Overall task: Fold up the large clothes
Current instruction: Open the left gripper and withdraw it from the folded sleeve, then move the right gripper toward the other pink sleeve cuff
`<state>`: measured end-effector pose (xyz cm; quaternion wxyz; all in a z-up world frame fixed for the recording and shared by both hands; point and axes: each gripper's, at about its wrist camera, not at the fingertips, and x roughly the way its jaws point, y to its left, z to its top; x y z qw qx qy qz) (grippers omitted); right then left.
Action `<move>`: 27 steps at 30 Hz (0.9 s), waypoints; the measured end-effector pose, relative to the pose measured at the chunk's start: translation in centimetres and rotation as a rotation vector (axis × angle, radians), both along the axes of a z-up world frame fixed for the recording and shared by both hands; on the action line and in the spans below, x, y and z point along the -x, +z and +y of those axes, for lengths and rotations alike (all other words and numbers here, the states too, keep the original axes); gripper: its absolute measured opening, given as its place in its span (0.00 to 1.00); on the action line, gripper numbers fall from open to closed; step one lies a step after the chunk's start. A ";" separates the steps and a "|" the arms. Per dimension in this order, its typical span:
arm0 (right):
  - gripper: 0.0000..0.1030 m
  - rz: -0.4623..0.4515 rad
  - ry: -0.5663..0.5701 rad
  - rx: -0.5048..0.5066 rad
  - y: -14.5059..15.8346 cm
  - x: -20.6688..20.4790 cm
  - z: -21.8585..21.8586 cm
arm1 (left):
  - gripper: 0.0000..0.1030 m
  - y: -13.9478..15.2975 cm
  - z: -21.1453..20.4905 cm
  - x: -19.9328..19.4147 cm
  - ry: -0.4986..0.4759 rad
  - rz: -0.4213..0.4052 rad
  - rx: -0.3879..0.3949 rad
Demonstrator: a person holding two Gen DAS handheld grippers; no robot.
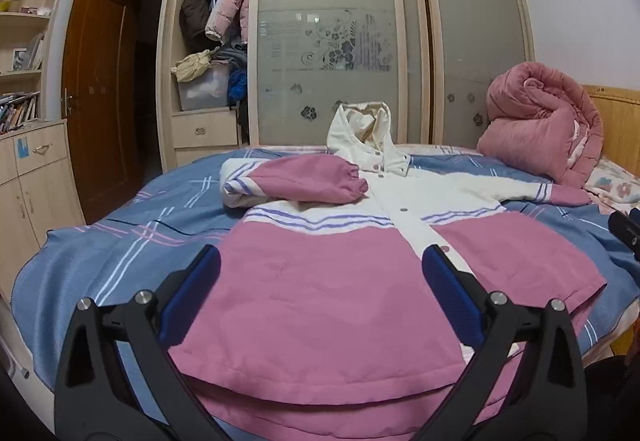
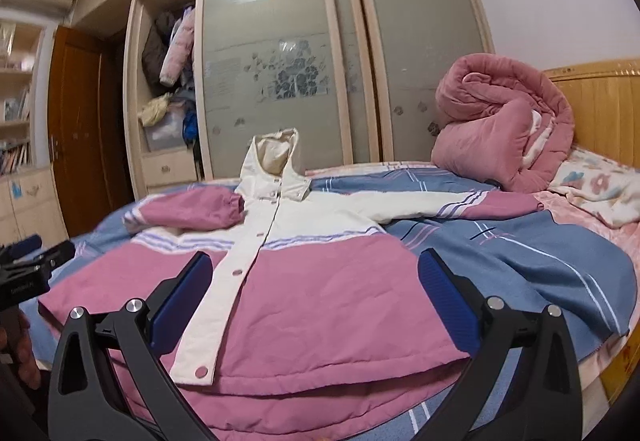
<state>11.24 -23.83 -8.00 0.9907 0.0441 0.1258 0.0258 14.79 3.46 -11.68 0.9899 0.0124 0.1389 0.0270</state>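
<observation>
**Jacket flat on bed, one sleeve folded, both grippers released**

Pink-and-white padded hooded jacket [image 1: 340,281] lies front-up on the blue plaid bedsheet [image 1: 120,241], hem at the near edge of the bed, cream hood [image 1: 366,129] at the far end, propped up. White snap placket runs down the middle, snaps closed. Left sleeve [image 1: 304,183] is folded across the chest, pink cuff touching the placket area. Right sleeve [image 2: 460,207] is stretched out flat to the right, white upper part, purple stripes, pink end toward the pillow side.

Left gripper [image 1: 320,265] hovers over the near hem, jaws spread wide, blue pads [image 1: 192,297] apart with only fabric seen between them, nothing held. Right gripper [image 2: 316,273] same: released, wide open over the near right half of the jacket, nothing grasped. Contact with the fabric cannot be told. In the right wrist view the left gripper's black body shows at the left edge; a person's hand is partly visible below it.

Rolled pink quilt [image 2: 504,121] sits far right on the bed, beside the wooden headboard [image 2: 608,109]. Floral blanket [image 2: 600,189] lies near it. Behind the bed: wardrobe with frosted sliding doors [image 1: 324,41], open section with hanging coats [image 1: 224,5], brown door [image 1: 96,81] on the left, bookshelf [image 1: 24,53] far left.
</observation>
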 end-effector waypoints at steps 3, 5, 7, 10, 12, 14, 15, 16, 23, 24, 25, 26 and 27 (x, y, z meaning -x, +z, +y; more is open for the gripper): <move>0.99 0.019 -0.015 0.059 -0.2 -0.5 1.2 | 0.98 -0.2 -1.0 -0.3 -0.005 0.009 -0.027; 0.99 0.015 -0.003 0.117 -0.4 -0.4 2.5 | 0.98 -0.3 -1.4 -0.2 -0.010 0.004 -0.044; 0.99 0.020 -0.011 0.176 -0.7 -0.6 3.6 | 0.98 -0.4 -1.5 -0.3 -0.012 0.004 -0.055; 0.99 0.016 -0.017 0.191 -0.8 -0.4 3.8 | 0.98 -0.4 -1.3 -0.4 -0.013 0.012 -0.045; 0.99 0.015 -0.045 0.154 -0.6 -0.4 3.0 | 0.98 -0.4 -0.8 -0.5 -0.011 0.015 -0.021; 0.99 0.054 -0.053 0.112 -0.8 -0.9 2.1 | 0.98 -0.4 -0.1 -0.7 -0.007 0.024 0.012; 0.99 0.080 -0.045 0.090 -0.9 -1.3 1.7 | 0.98 -0.5 0.2 -0.8 -0.002 0.029 0.024; 0.99 0.105 -0.033 0.069 -1.1 -1.7 1.3 | 0.98 -0.5 0.4 -0.9 0.008 0.035 0.028; 0.99 0.099 -0.034 0.017 -0.9 -1.2 0.4 | 0.98 -0.9 1.0 -1.7 0.047 0.073 0.035; 0.99 0.102 -0.033 0.019 -1.0 -1.3 0.4 | 0.98 -0.9 1.0 -1.7 0.048 0.070 0.033; 0.99 0.107 -0.032 0.023 -1.0 -1.4 0.4 | 0.98 -0.9 1.0 -1.7 0.049 0.069 0.030; 0.99 0.111 -0.033 0.026 -1.0 -1.5 0.4 | 0.98 -1.0 0.9 -1.7 0.049 0.070 0.025; 0.99 0.114 -0.034 0.027 -1.1 -1.6 0.5 | 0.98 -1.0 0.9 -1.7 0.047 0.071 0.021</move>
